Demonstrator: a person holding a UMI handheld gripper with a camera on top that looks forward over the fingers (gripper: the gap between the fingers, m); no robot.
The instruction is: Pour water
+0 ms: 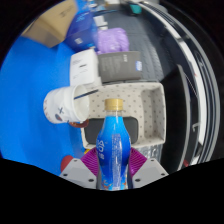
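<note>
A blue-labelled water bottle (113,145) with a yellow cap stands upright between my fingers, its body filling the gap. Both purple pads (92,158) press against its sides, so my gripper (113,166) is shut on it. Just beyond the bottle's cap sits a beige open-topped box (145,105) with a pale inside. Left of the bottle lies a white mug (66,105) on the blue table cover (30,110), tilted toward the box.
A white carton (84,68) stands behind the box. Farther back are a purple packet (115,40), a cardboard box (50,25) and blue items. A dark curved edge (185,70) runs down the right side past the box.
</note>
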